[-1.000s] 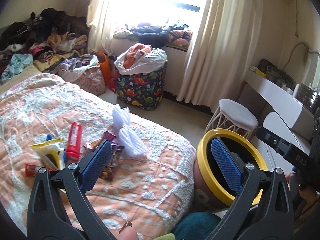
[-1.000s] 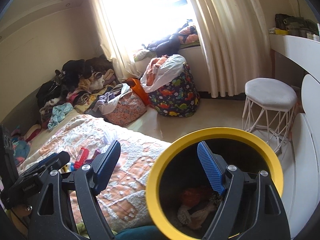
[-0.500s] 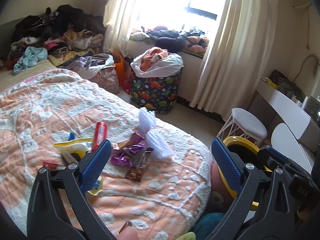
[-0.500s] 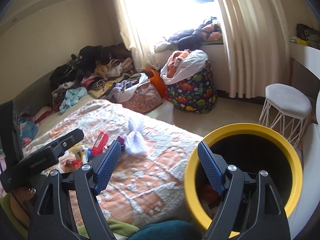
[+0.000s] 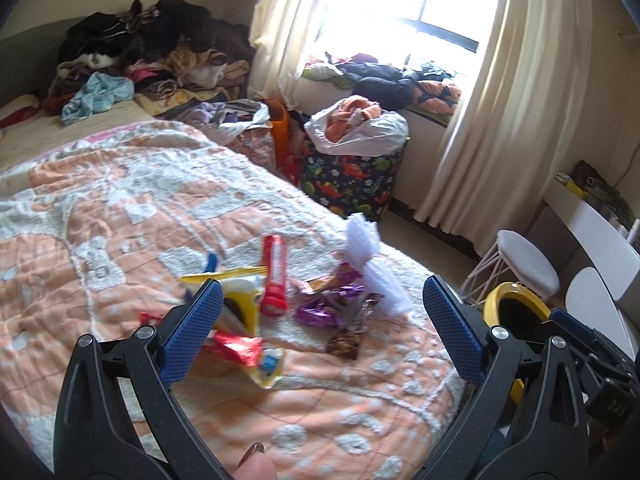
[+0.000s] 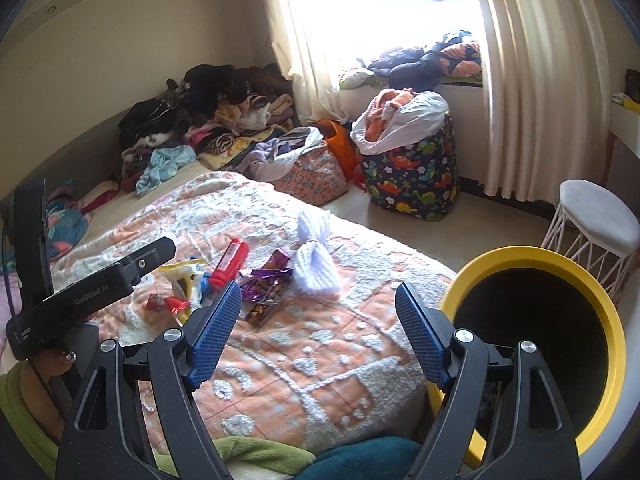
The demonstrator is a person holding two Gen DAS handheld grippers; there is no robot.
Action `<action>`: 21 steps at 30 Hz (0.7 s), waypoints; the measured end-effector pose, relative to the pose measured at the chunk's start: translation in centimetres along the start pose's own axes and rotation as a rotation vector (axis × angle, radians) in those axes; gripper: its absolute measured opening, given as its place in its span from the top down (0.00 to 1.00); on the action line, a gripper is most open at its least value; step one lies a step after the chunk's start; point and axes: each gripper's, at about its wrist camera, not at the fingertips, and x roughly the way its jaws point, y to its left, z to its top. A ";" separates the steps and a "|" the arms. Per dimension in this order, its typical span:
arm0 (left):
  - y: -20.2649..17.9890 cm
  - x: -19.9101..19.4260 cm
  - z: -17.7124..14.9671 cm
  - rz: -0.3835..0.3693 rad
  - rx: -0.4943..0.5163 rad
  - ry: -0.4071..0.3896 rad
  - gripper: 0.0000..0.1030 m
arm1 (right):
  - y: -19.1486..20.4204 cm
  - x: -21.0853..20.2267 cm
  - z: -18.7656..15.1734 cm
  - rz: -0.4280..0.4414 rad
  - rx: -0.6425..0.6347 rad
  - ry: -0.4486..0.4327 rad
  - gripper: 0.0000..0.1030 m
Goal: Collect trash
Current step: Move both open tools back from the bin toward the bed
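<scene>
Several wrappers lie on the orange-and-white bedspread (image 5: 120,240): a red tube (image 5: 275,276), a yellow packet (image 5: 240,292), purple wrappers (image 5: 324,308), a brown bar wrapper (image 5: 344,344) and a small red wrapper (image 5: 234,346). A white knitted bow (image 5: 376,276) lies behind them. My left gripper (image 5: 320,328) hangs open just short of the pile, nothing between its blue pads. My right gripper (image 6: 318,336) is open too, over the bed's corner, with the wrappers (image 6: 264,280) ahead. The yellow-rimmed bin (image 6: 536,336) stands on the floor to the right of the bed.
A dinosaur-print basket (image 5: 352,184) stuffed with a white bag stands by the window. Clothes are heaped (image 5: 152,52) at the bed's far end. A white stool (image 6: 596,224) stands behind the bin. A desk edge (image 5: 592,224) runs along the right wall.
Both grippers swung left, away from the bin and toward the bed. The wrappers now sit centred ahead of the left gripper, and the bin has slid to the right edge of both views.
</scene>
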 end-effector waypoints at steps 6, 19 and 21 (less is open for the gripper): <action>2.8 -0.1 -0.2 0.041 -0.048 0.008 0.11 | 1.9 1.8 -0.1 0.025 -0.026 0.039 0.26; 8.8 0.3 -0.6 0.126 -0.173 0.031 0.11 | 4.3 6.0 -0.8 0.043 -0.052 0.121 0.26; 9.7 0.6 -0.8 0.147 -0.194 0.044 0.11 | 4.5 6.6 -0.8 0.042 -0.054 0.131 0.26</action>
